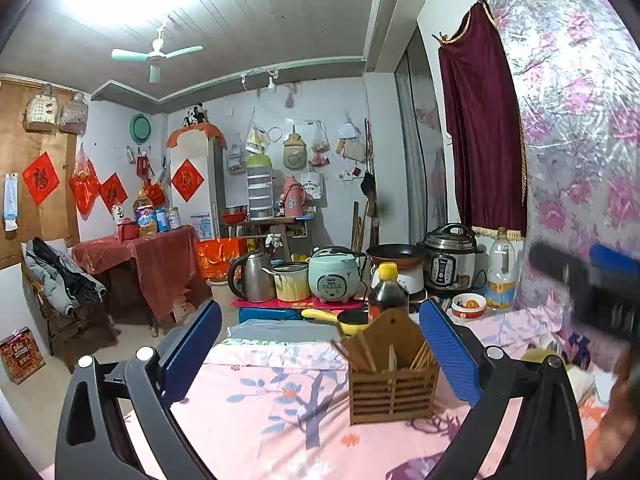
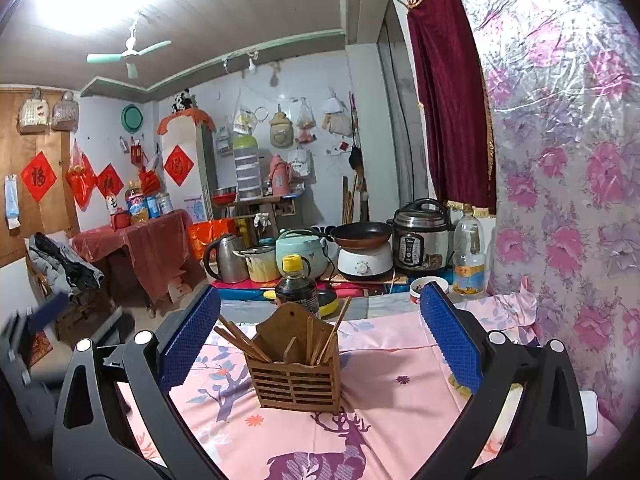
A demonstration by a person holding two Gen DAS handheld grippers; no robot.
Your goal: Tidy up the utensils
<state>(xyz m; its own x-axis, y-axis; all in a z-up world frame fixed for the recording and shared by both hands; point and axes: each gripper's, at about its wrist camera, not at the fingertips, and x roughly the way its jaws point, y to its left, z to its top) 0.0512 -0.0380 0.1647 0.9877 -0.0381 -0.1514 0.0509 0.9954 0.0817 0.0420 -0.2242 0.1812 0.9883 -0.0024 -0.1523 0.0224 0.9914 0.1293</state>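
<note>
Left tongs (image 1: 320, 344) are spread and empty. Right tongs (image 2: 320, 336) are likewise spread and empty. The wooden holder (image 2: 296, 364) stands upright on the worktop (image 2: 400, 392), near the centre of the right view and toward 4 o'clock in the left. Chopsticks (image 2: 244, 340) already sit in it, leaning at uneven angles across its compartments. No loose utensils show on the cloth. Judgement: the task appears largely complete or not yet started; only straightening or sorting the chopsticks seems outstanding.
</note>
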